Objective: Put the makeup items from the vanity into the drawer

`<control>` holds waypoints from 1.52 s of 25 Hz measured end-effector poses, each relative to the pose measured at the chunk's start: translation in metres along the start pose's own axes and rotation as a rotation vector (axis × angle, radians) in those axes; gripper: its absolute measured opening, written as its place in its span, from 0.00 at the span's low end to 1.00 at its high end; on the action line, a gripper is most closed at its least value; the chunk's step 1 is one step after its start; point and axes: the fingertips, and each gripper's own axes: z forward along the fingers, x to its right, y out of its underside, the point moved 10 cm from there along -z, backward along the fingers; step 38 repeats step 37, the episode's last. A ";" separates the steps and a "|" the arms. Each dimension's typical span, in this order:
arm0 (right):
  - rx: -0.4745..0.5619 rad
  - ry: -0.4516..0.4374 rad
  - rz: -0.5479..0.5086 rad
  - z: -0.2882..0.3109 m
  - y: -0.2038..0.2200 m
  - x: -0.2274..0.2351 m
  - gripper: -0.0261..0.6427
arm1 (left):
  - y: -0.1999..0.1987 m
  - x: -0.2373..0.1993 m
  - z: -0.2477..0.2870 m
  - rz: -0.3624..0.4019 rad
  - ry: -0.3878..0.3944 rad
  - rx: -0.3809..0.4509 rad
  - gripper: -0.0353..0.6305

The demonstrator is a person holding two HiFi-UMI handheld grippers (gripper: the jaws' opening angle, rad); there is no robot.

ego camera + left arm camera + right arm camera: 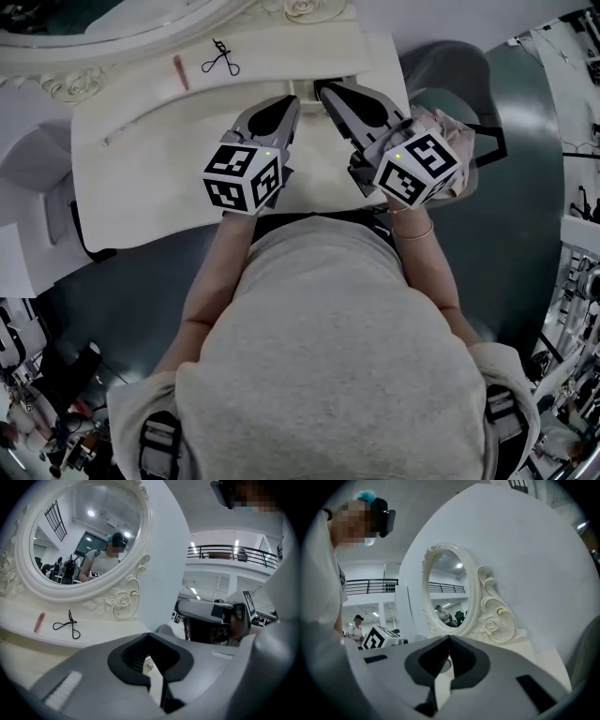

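Note:
A black eyelash curler (219, 61) (65, 626) and a pink stick (180, 72) (39, 621) lie on the raised back ledge of the cream vanity (141, 159), to the left of both grippers. My left gripper (292, 98) (150, 635) and right gripper (323, 87) (450, 637) hover side by side over the vanity's middle, pointing toward the mirror. Both are shut with nothing between the jaws. A small metal knob (149, 667) shows through the left jaws' cutout. The right gripper (211, 618) also appears in the left gripper view.
An oval mirror (84, 536) (450, 590) in a carved white frame stands at the back of the vanity against a white panel. A grey rounded seat back (450, 66) sits at the right. Dark floor and cluttered gear (56, 403) surround the person.

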 end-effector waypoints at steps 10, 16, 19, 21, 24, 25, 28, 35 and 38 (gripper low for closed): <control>-0.056 -0.003 -0.050 -0.007 0.018 -0.005 0.05 | 0.011 0.010 -0.001 -0.002 -0.044 -0.009 0.07; -0.094 0.037 -0.051 -0.015 0.023 -0.004 0.05 | 0.013 0.014 -0.001 0.012 -0.061 -0.014 0.07; -0.150 0.068 -0.037 -0.019 0.028 0.001 0.05 | 0.015 0.019 0.001 0.016 -0.065 -0.017 0.07; -0.193 0.100 -0.025 -0.022 0.031 0.004 0.05 | 0.019 0.021 0.003 0.009 -0.061 -0.027 0.07; -0.226 0.129 -0.008 -0.026 0.036 0.008 0.05 | 0.024 0.024 0.004 0.008 -0.064 -0.042 0.07; -0.225 0.130 -0.005 -0.027 0.037 0.009 0.05 | 0.024 0.025 0.005 0.008 -0.065 -0.043 0.07; -0.207 0.108 -0.006 -0.027 0.041 0.009 0.05 | 0.025 0.026 0.005 0.012 -0.067 -0.048 0.07; -0.226 0.046 -0.026 -0.029 0.044 0.003 0.05 | 0.026 0.026 0.004 0.002 -0.085 -0.057 0.07; -0.258 0.023 -0.035 -0.027 0.046 0.001 0.05 | 0.028 0.026 0.003 -0.002 -0.093 -0.065 0.07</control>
